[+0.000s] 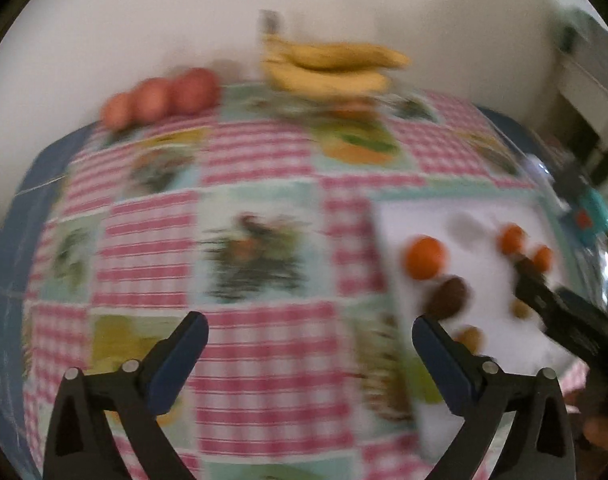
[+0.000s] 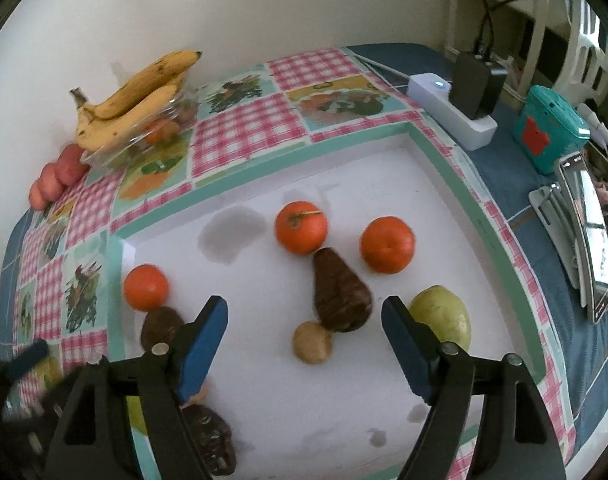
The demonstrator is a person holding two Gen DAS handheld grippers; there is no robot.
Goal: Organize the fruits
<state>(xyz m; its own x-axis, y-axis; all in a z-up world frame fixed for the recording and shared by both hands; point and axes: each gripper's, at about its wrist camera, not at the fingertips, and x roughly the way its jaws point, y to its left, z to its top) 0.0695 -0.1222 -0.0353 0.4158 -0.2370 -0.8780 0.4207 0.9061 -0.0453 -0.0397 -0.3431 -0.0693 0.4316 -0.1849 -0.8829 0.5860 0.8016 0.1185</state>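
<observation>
Left gripper [image 1: 310, 334] angled down, jaws spread wide, nothing between; right gripper [image 2: 304, 316] also down, jaws apart, empty.

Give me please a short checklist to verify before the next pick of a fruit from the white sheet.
1. Right gripper jaws open, nothing between them: ok.
2. Left gripper jaws open and empty: ok.
3. Dark brown fruit free to grasp: not ok, it touches the small tan fruit.
4. Bowl has room: cannot tell, bananas cover it.
5. Left wrist view sharp: not ok, blurred.
</observation>
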